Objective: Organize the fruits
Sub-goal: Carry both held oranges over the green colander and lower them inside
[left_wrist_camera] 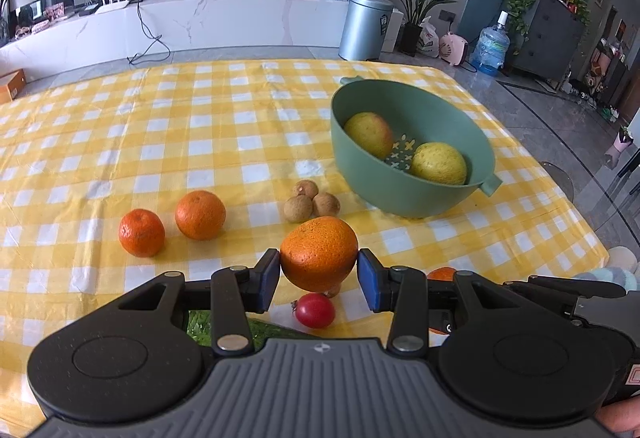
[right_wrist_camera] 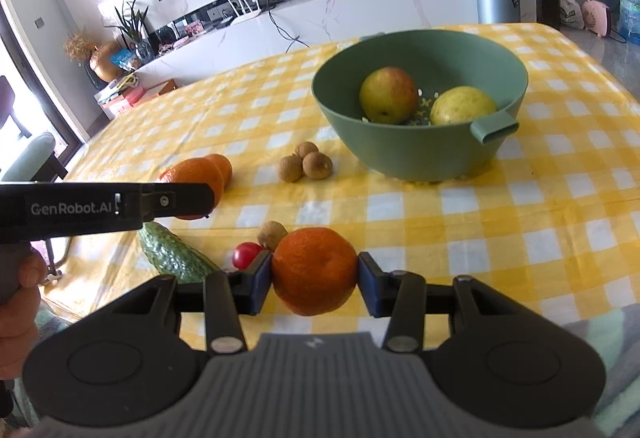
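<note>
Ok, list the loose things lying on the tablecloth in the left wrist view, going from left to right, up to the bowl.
Smaller orange → larger orange → cluster of three brown longans → green colander bowl. The orange held in the left gripper, and the cherry tomato beneath it, overlap the longans' span, so I leave them out.
</note>
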